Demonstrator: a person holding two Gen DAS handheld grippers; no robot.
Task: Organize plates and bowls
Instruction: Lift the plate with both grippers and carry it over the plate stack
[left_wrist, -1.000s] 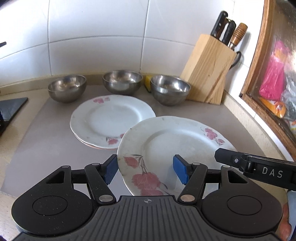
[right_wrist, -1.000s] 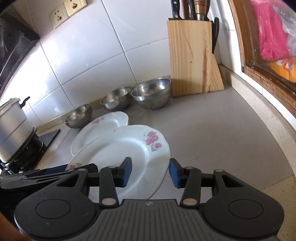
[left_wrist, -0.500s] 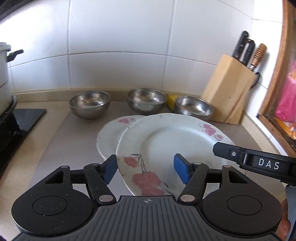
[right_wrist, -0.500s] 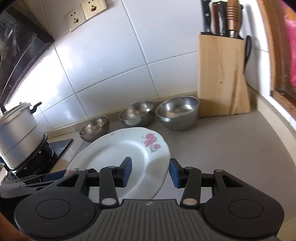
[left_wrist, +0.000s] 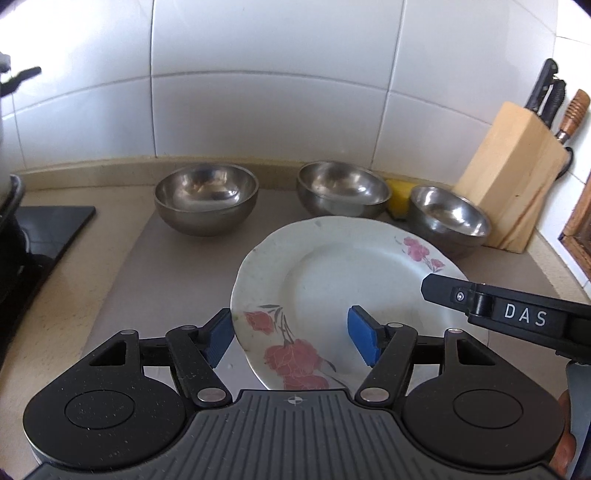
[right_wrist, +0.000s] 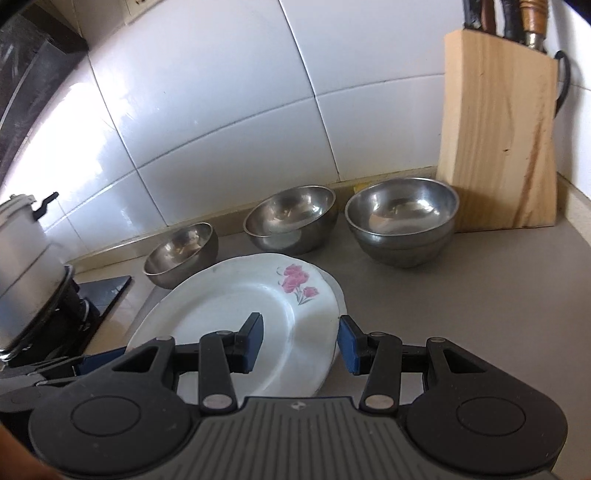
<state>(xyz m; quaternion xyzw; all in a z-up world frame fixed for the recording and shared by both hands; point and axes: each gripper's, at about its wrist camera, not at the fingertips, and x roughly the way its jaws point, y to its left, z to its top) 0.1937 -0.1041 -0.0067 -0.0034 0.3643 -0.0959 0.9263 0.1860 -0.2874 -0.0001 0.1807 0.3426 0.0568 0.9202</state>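
Note:
A white plate with pink flowers (left_wrist: 354, 280) is held off the counter by both grippers. My left gripper (left_wrist: 291, 336) grips its near-left rim, one blue pad against the edge and the other over the plate's face. My right gripper (right_wrist: 301, 343) clamps the plate (right_wrist: 240, 302) at its right rim. The right gripper's black finger (left_wrist: 517, 314) crosses the plate's right side in the left wrist view. Just under the held plate, the rim of another plate (right_wrist: 341, 299) peeks out. Three steel bowls (left_wrist: 205, 197) (left_wrist: 343, 188) (left_wrist: 448, 218) stand in a row along the tiled wall.
A wooden knife block (left_wrist: 513, 177) stands at the back right, with a yellow sponge (left_wrist: 399, 195) behind the bowls. A black hob (left_wrist: 44, 229) and a metal pot (right_wrist: 22, 254) are at the left. A grey mat (left_wrist: 166, 277) covers the counter.
Both grippers carried the flowered plate leftward across the counter. It now hangs over the stacked plates and hides them almost wholly. The grips look unchanged.

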